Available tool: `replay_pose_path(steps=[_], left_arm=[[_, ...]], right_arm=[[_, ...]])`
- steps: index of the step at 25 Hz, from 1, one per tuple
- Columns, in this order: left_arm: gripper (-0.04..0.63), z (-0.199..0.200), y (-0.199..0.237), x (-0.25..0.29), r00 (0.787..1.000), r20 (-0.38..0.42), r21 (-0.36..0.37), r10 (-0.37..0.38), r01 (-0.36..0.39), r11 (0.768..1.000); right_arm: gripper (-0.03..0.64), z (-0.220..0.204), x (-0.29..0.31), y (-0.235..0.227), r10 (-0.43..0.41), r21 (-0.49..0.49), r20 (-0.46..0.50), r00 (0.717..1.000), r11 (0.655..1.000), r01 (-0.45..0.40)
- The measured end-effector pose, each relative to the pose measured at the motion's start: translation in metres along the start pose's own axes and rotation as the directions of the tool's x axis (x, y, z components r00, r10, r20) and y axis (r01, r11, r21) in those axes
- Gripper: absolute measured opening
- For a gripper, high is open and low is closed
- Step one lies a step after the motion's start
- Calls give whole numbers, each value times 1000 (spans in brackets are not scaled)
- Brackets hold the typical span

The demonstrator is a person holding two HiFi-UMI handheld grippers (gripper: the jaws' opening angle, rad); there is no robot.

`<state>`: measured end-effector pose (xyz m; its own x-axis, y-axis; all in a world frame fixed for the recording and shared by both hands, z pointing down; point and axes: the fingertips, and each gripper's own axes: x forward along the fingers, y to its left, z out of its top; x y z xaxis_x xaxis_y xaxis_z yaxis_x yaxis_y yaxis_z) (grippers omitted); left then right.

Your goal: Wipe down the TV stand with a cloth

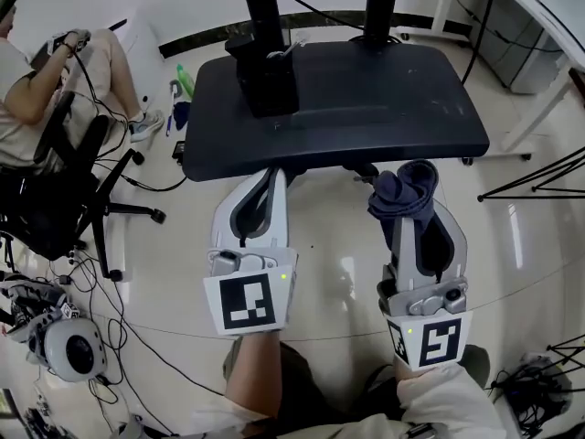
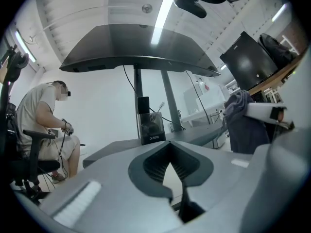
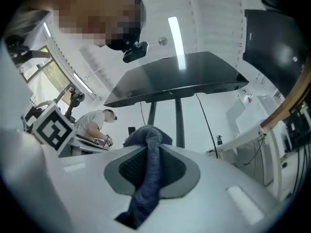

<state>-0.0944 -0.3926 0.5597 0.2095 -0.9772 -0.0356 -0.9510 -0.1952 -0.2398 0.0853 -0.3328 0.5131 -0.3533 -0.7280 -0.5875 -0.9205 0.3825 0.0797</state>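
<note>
The TV stand's dark base shelf (image 1: 384,108) lies ahead of me, with two black poles (image 1: 265,7) rising from it and a black box (image 1: 267,79) on it. In the gripper views, a higher dark shelf (image 2: 136,47) (image 3: 180,76) on the stand is seen from below. My right gripper (image 1: 411,201) (image 3: 148,142) is shut on a dark blue cloth (image 1: 407,188) (image 3: 150,174), bunched over its tips just short of the shelf's front edge. My left gripper (image 1: 272,176) (image 2: 170,147) is shut on nothing, with its tips at the front edge.
A person (image 1: 37,90) sits on a black office chair (image 1: 64,199) at the left, with cables trailing over the floor. A green bottle (image 1: 186,80) stands by the shelf's left end. A white desk (image 1: 539,16) and tripod legs (image 1: 539,176) are at the right.
</note>
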Motion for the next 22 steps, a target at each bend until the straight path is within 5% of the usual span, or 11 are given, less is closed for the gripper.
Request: replay_pose_path(steps=[7, 11, 16, 19, 22], left_arm=[[31, 86, 34, 68, 994, 102, -50, 41, -36, 998], [31, 157, 54, 82, 997, 35, -38, 69, -67, 997], [32, 305, 83, 72, 993, -121, 46, -4, 10, 999], [32, 419, 96, 64, 995, -100, 11, -20, 21, 1000], [31, 583, 137, 27, 999, -12, -19, -39, 39, 999]], right_arm=[[51, 45, 144, -46, 13, 79, -124, 992, 997, -4], [51, 93, 199, -72, -13, 107, -207, 978, 994, 36], [51, 207, 269, -91, -43, 150, -308, 950, 984, 93], [51, 302, 310, -103, -49, 141, -367, 929, 984, 108], [51, 448, 360, -82, -54, 97, -417, 907, 990, 103]])
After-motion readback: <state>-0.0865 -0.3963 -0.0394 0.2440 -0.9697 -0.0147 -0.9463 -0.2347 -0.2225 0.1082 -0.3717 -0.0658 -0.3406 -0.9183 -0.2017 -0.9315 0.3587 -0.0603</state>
